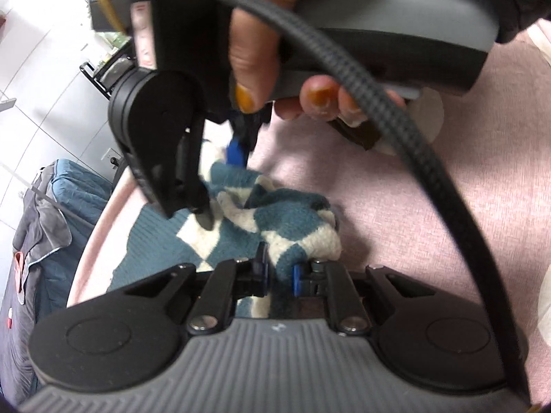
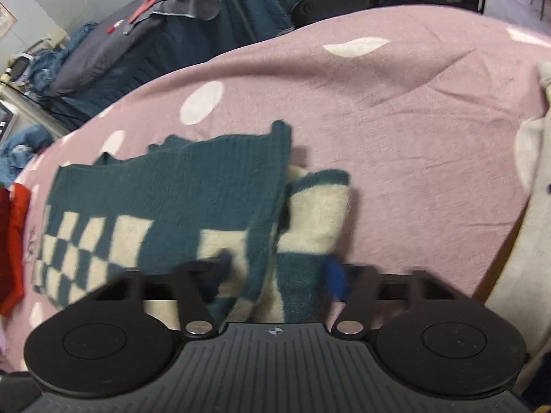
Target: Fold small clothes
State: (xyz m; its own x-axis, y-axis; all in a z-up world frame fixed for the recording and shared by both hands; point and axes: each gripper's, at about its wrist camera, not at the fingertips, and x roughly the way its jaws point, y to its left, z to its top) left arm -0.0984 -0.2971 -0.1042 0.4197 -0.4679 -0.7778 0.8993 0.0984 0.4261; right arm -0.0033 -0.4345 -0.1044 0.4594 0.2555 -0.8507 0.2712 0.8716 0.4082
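Note:
A teal and cream checkered knit garment [image 1: 296, 213] [image 2: 172, 186] lies bunched on the pink bedspread [image 1: 430, 206]. My left gripper [image 1: 279, 272] is shut on a raised fold of it, with the blue pads pinching the fabric. A person's hand [image 1: 261, 34] holds my right gripper [image 1: 222, 186] above the garment's far side, pointing down into it. In the right wrist view the right gripper [image 2: 279, 268] straddles the folded edge and a cream sleeve part. Its jaws stand about half apart with fabric between them, and the picture is blurred there.
The bedspread [image 2: 378, 120] is pink with white spots. A cream cloth [image 2: 530, 172] lies at the right and a red garment [image 2: 10, 241] at the left edge. A second bed with blue and grey covers [image 2: 120, 44] [image 1: 51, 223] stands beyond. A black braided cable [image 1: 413, 144] arcs across.

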